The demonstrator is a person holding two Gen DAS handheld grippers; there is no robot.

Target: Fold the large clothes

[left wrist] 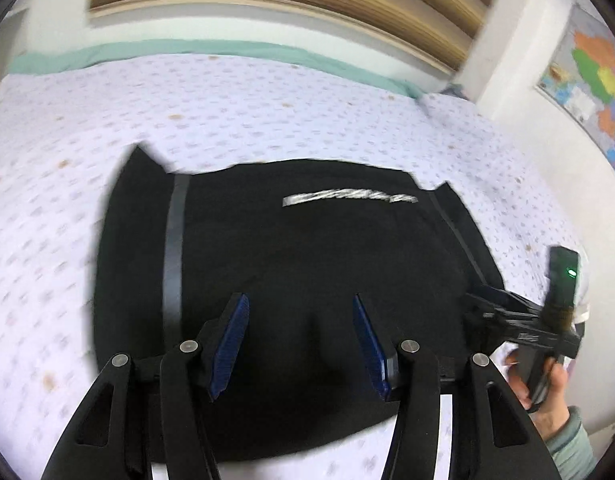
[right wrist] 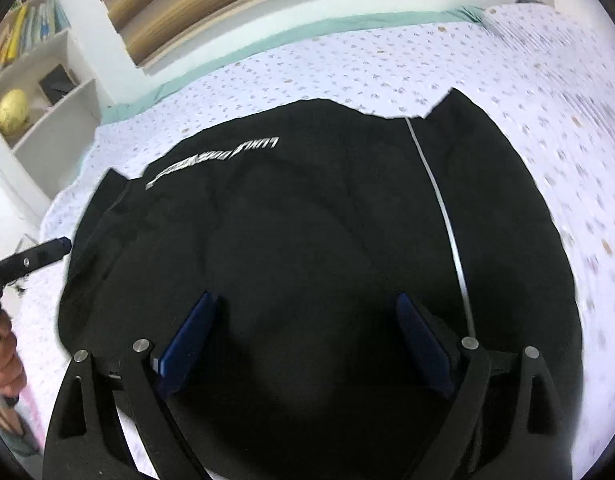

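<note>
While the two grippers hang over the bed, this is how things look:

Black garment (left wrist: pixel 291 280): It lies spread out flat on the bed sheet (left wrist: pixel 227 100). It is big and dark. Two pointy corners stick up at its far edge.

White writing (left wrist: pixel 347 199): A line of pale letters runs across the black garment near its far edge. It is too blurry to read.

Pale stripes (right wrist: pixel 439 200): One thin light line runs down each side of the black garment.

Left gripper (left wrist: pixel 301 344): Its two blue pads (left wrist: pixel 229 348) stand apart. Nothing is between them. It hangs over the near part of the black garment, and no pad pinches the cloth.

Right gripper (right wrist: pixel 307 340): Its blue pads stand wide apart. Nothing is between them. It also hangs over the near part of the black garment. In the left wrist view it shows at the right edge of the garment, held by a hand (left wrist: pixel 547 392) in a green sleeve.

Bed sheet: It is white with tiny dots. A green edge (left wrist: pixel 187 50) runs along the far side.

Shelf (right wrist: pixel 39 92): It stands beside the bed. It holds books and a yellow ball (right wrist: pixel 12 111).

Map (left wrist: pixel 591 80): A colourful map hangs on the wall.
</note>
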